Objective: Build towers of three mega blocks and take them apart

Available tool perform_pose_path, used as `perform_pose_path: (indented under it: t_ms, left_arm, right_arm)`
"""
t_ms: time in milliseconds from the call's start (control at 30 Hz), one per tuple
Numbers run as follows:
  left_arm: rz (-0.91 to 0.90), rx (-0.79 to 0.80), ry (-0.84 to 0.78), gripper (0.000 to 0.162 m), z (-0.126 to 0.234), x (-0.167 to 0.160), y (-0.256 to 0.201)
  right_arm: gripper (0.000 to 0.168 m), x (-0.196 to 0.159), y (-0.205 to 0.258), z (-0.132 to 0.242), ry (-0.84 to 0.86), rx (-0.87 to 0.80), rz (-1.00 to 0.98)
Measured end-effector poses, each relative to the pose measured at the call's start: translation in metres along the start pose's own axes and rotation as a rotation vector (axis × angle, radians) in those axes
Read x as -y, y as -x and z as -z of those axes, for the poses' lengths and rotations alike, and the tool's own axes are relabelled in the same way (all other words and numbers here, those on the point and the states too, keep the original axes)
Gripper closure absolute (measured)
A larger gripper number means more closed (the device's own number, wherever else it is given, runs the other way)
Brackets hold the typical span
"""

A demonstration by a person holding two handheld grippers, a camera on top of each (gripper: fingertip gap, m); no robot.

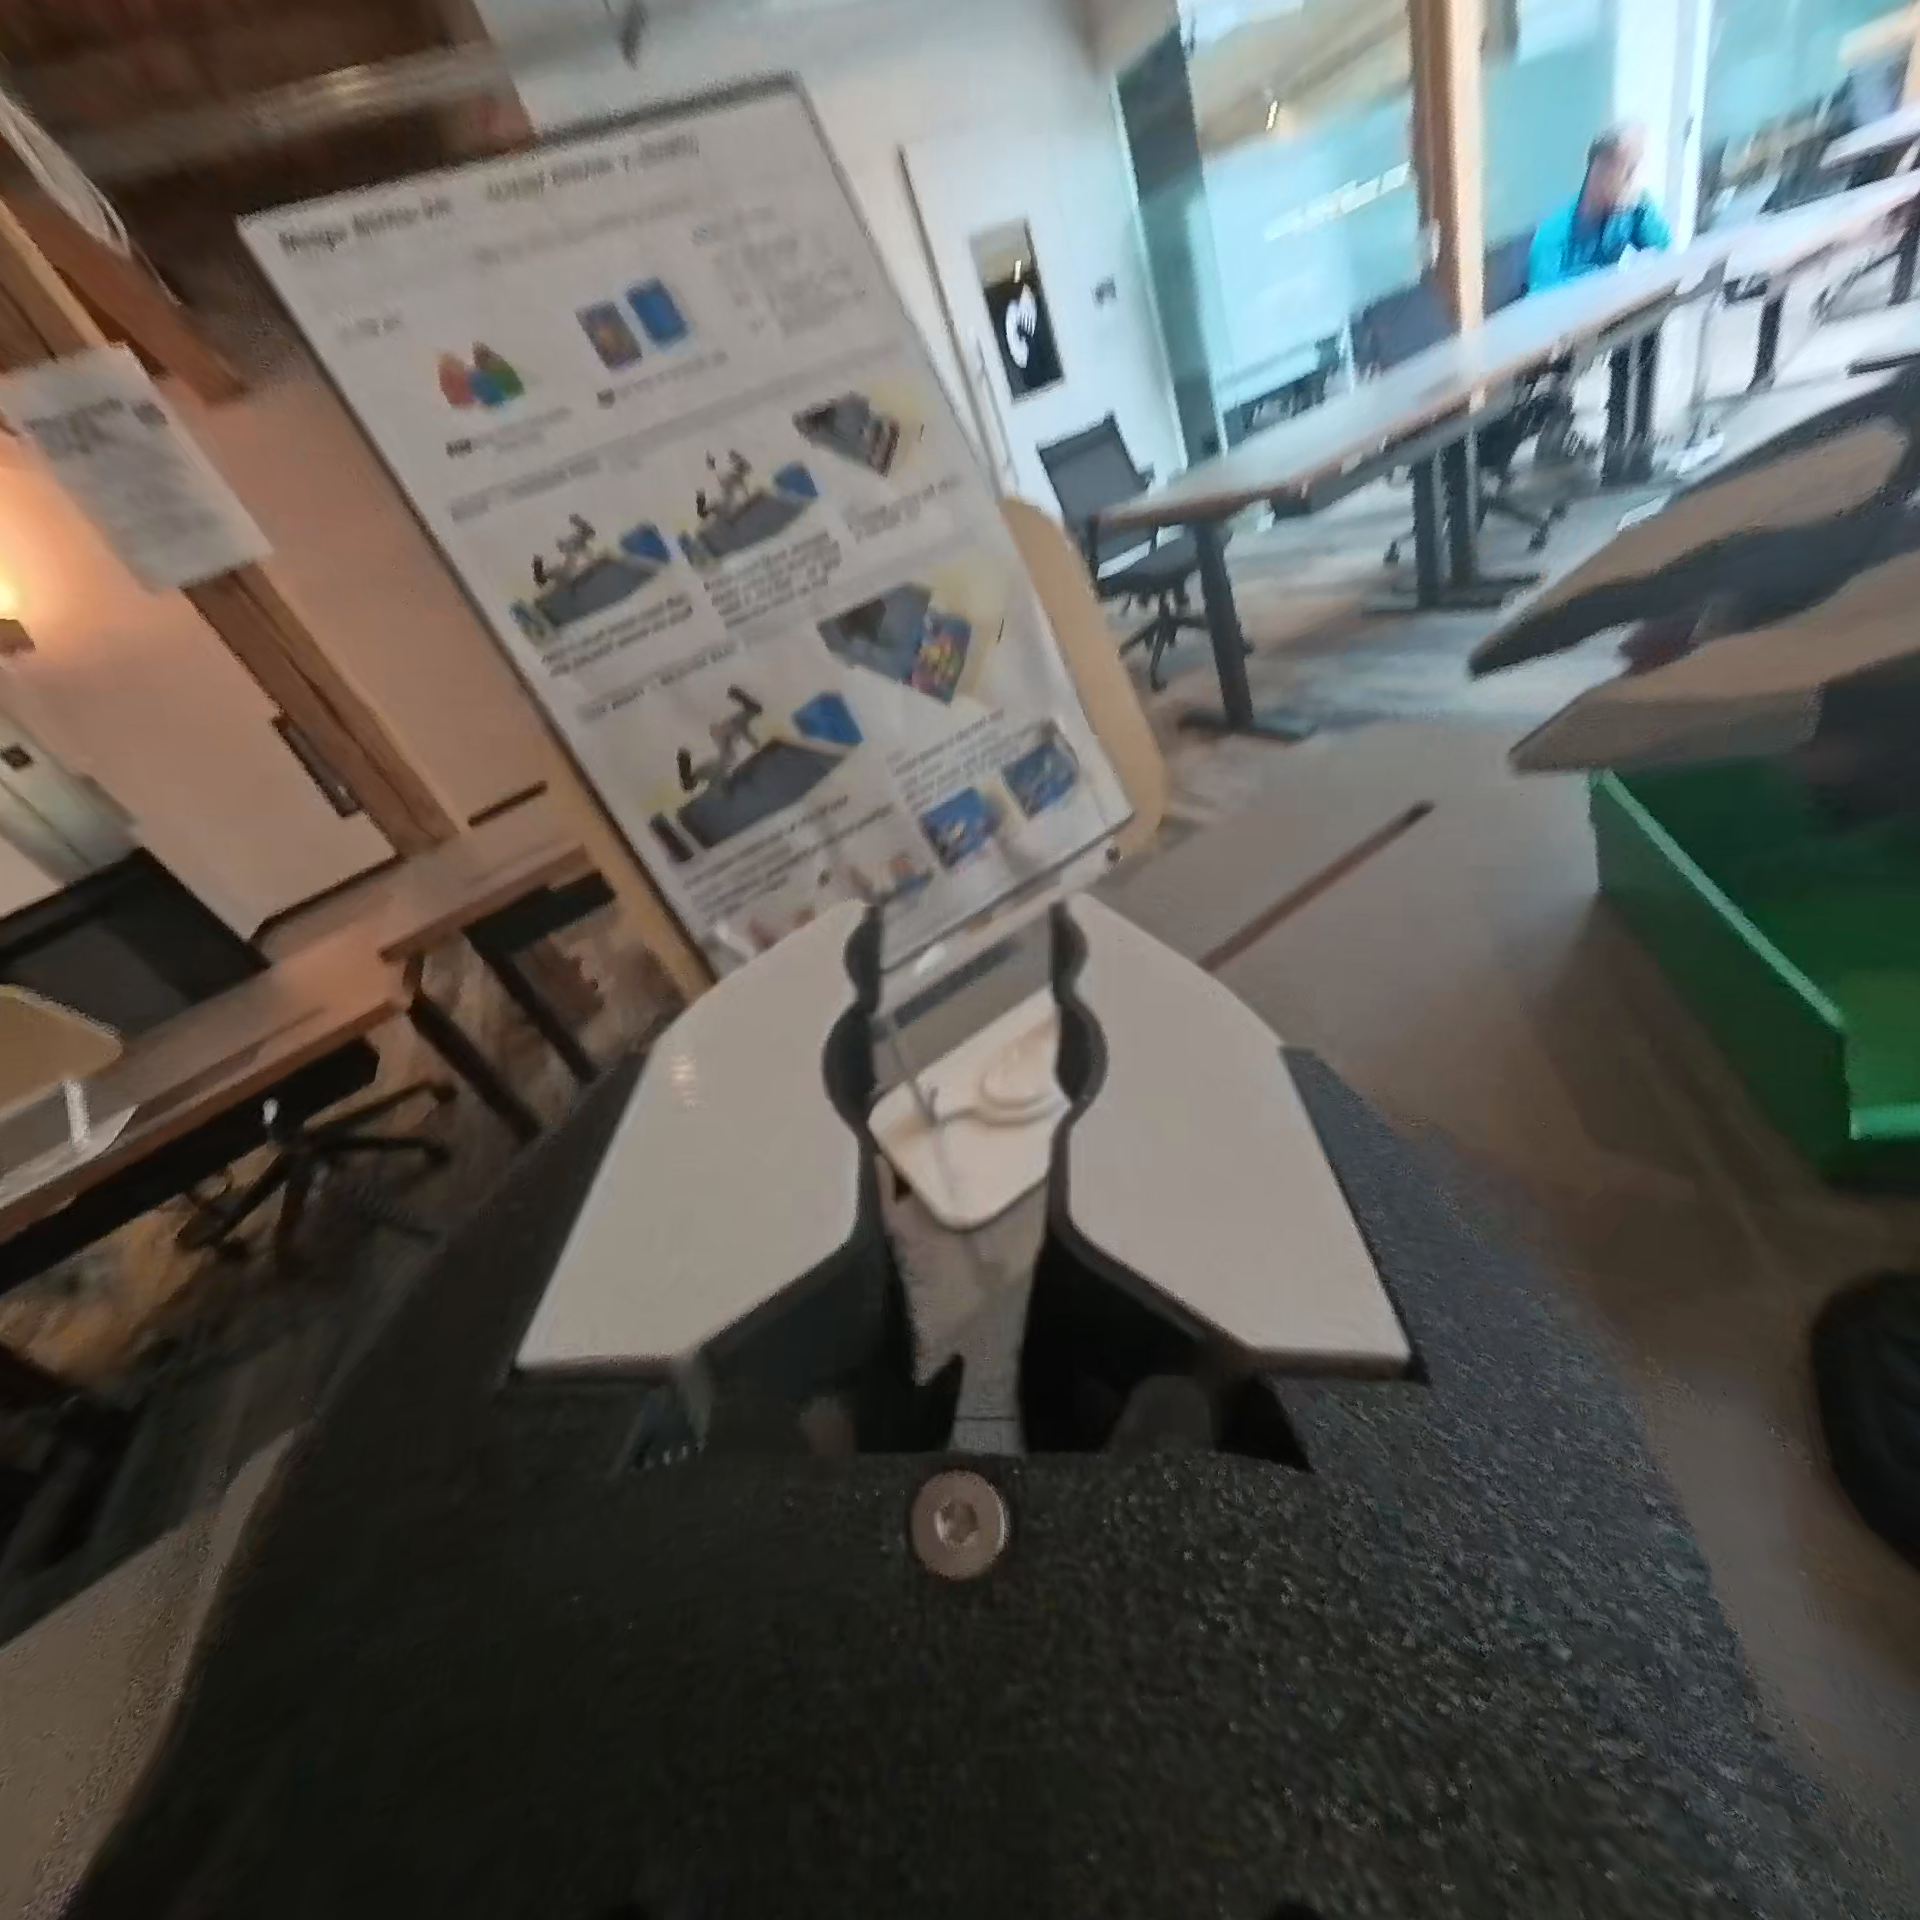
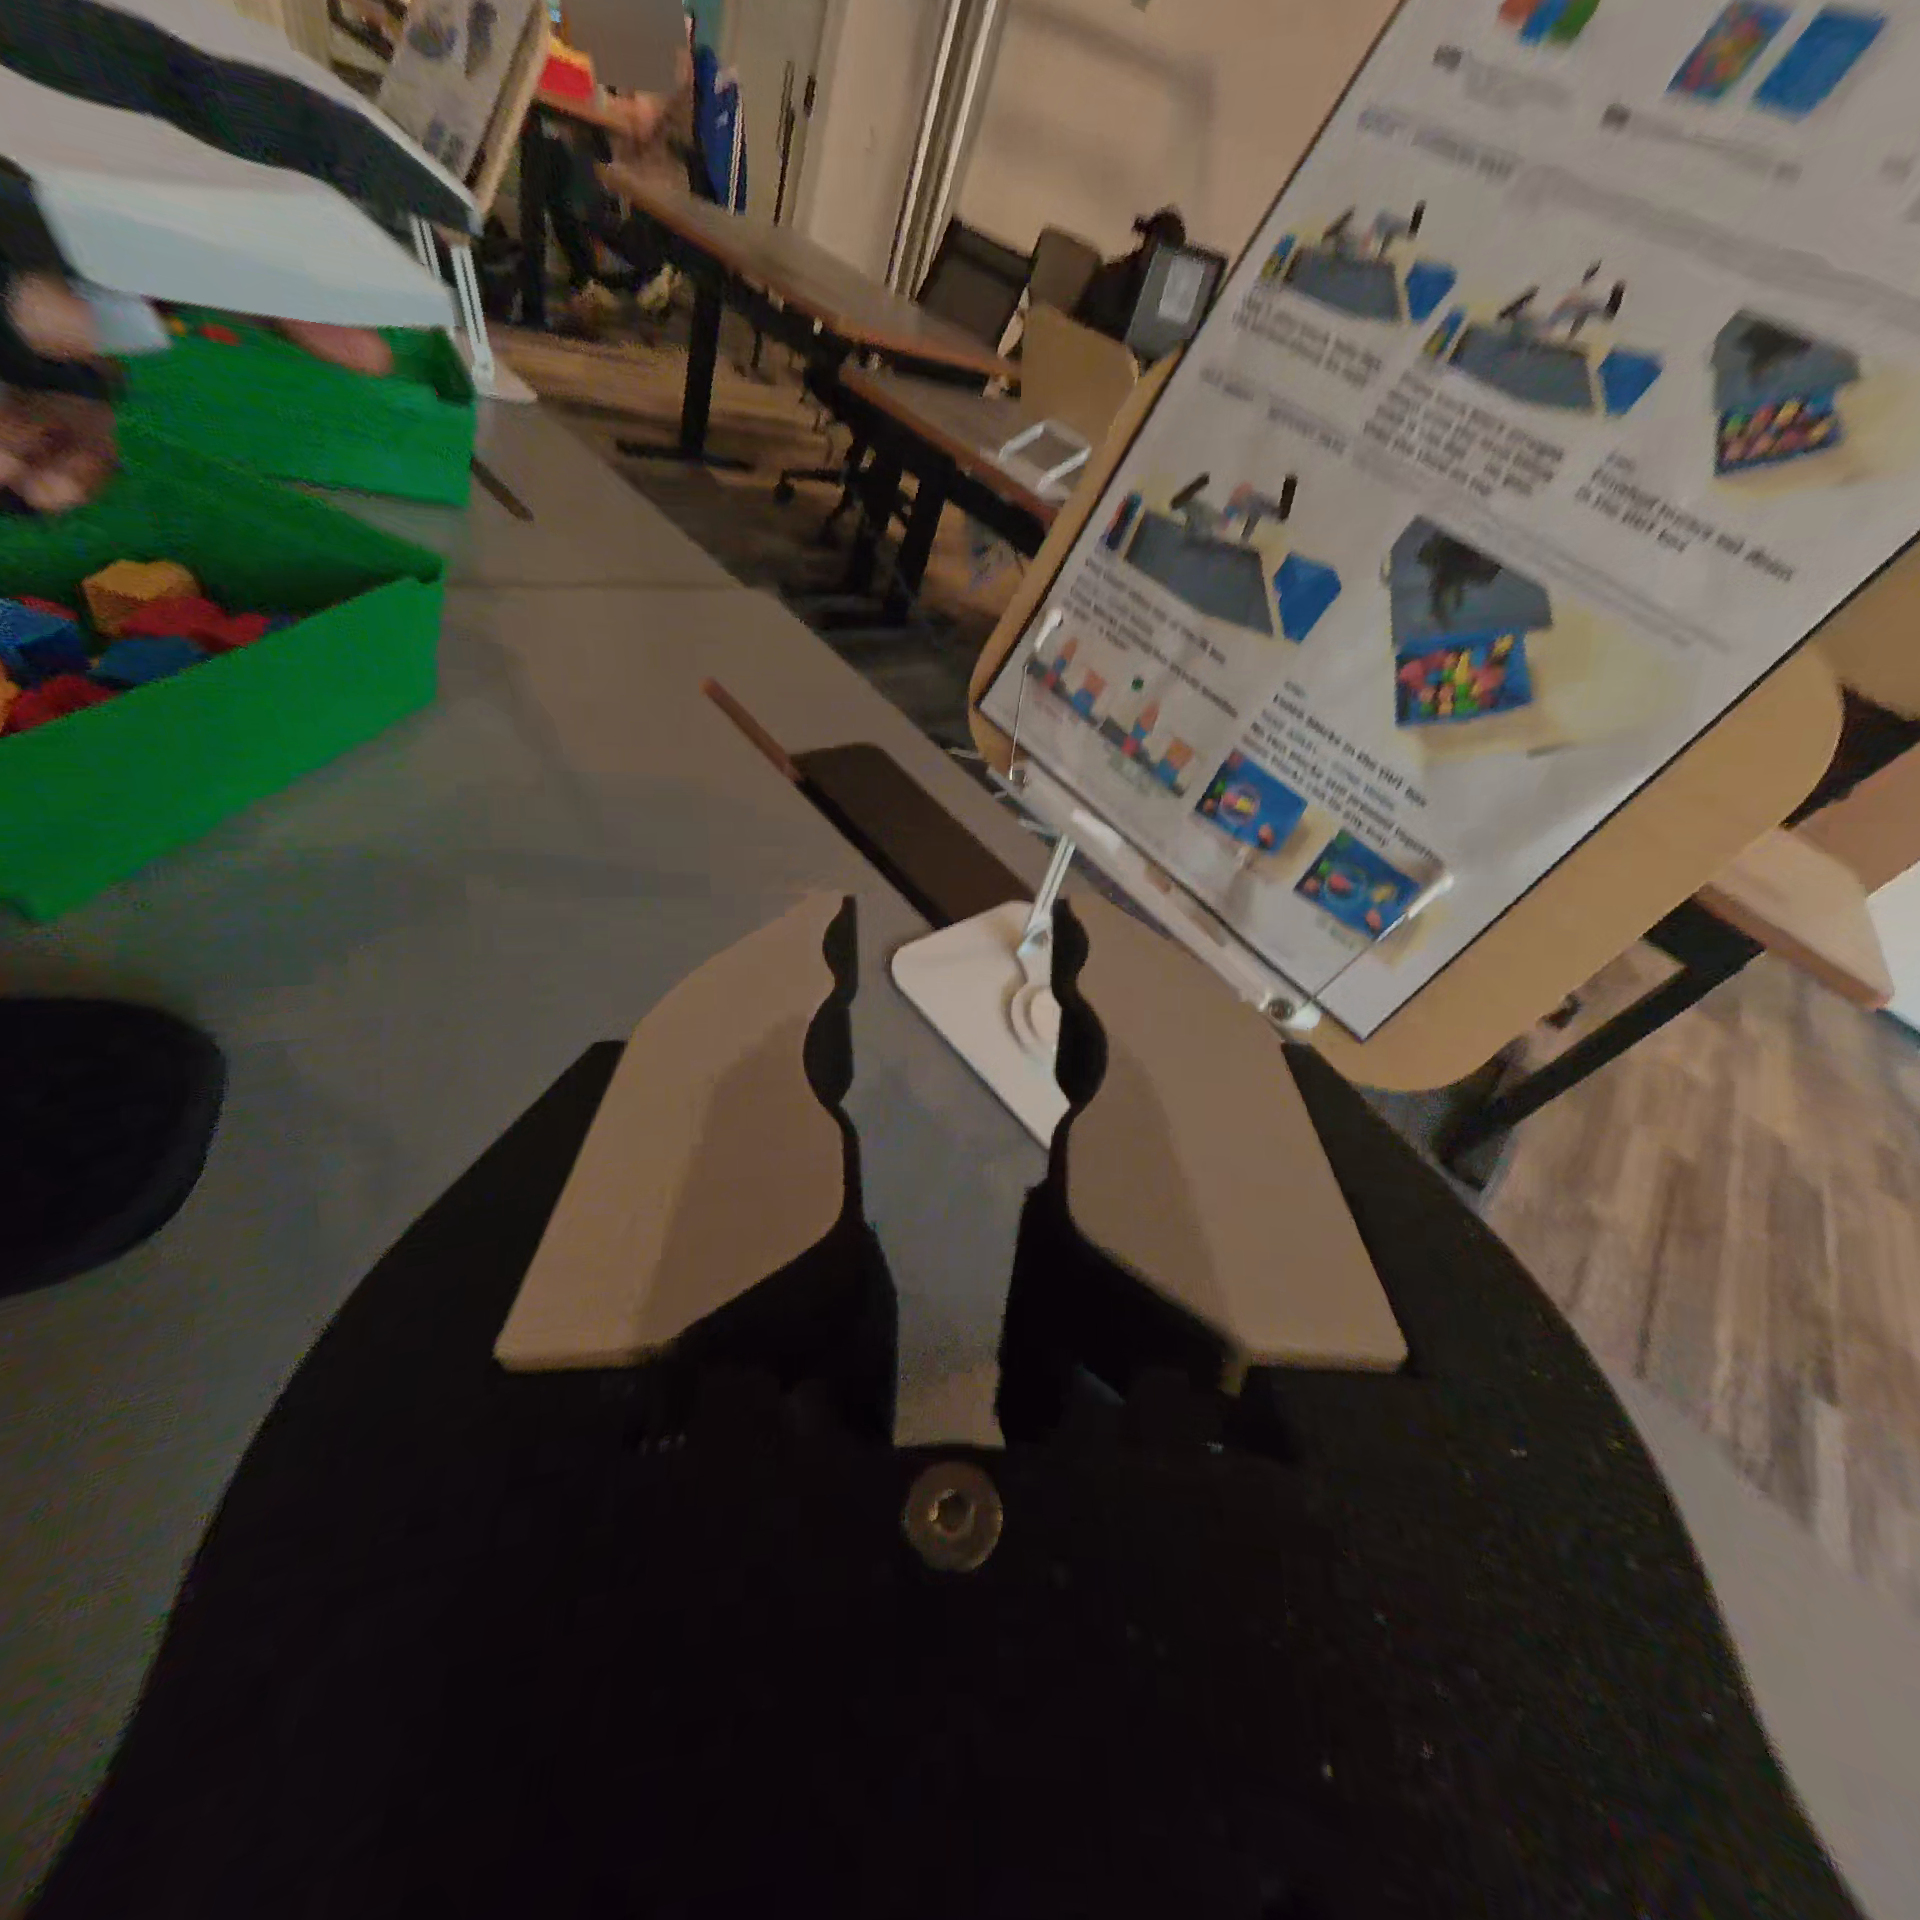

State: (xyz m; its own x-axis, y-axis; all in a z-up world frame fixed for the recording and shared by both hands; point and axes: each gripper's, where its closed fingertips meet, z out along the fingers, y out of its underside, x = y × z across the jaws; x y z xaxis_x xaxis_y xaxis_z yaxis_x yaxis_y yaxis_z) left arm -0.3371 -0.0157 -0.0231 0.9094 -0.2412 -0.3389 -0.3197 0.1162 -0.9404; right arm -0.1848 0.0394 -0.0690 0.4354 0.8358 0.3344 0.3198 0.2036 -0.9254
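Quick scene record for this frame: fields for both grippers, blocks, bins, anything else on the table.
left gripper: fingers apart, nothing between them, aimed at the instruction sheet
right gripper: fingers apart, nothing between them, above the grey table
blocks: loose red, blue and yellow pile in the near green bin; no tower visible
second green bin: behind the first; contents unclear
instruction sheet: tilted on a white stand at the table's far edge
black round object: on the table, left edge, unidentifiable
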Motion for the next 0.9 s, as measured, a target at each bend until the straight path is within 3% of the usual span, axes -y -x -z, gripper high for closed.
perform_pose_path:
  t_ms: [67, 133, 233, 467, 567, 733, 900]
  left_arm:
    - [-0.014, 0.020, 0.091, 0.110, 0.016, -0.014, 0.015]
    - [-0.026, 0.054, 0.182, 0.100, 0.037, -0.028, 0.033]
    - [-0.063, 0.123, 0.330, 0.100, 0.073, -0.054, 0.066]
    - [0.020, 0.098, 0.732, 0.101, 0.148, -0.141, 0.122]
    - [0.112, 0.047, 0.895, 0.089, 0.167, -0.186, 0.133]
    - [0.170, 0.123, 1.187, 0.079, 0.198, -0.254, 0.155]
    - [0.299, 0.187, 1.243, 0.082, 0.206, -0.287, 0.153]
  right_arm:
    - [0.126, -0.010, -0.005, 0.001, 0.042, 0.012, -0.023]
    - [0.123, -0.017, -0.009, 0.002, 0.072, 0.015, -0.042]
    - [0.122, -0.021, -0.013, 0.003, 0.074, 0.022, -0.050]
    - [0.119, -0.022, -0.015, 0.006, 0.076, 0.016, -0.021]
    - [0.119, -0.021, -0.015, 0.007, 0.072, 0.010, -0.012]
    - [0.118, -0.022, -0.017, 0.008, 0.074, 0.007, -0.007]
    - [0.118, -0.021, -0.018, 0.008, 0.054, 0.014, -0.014]
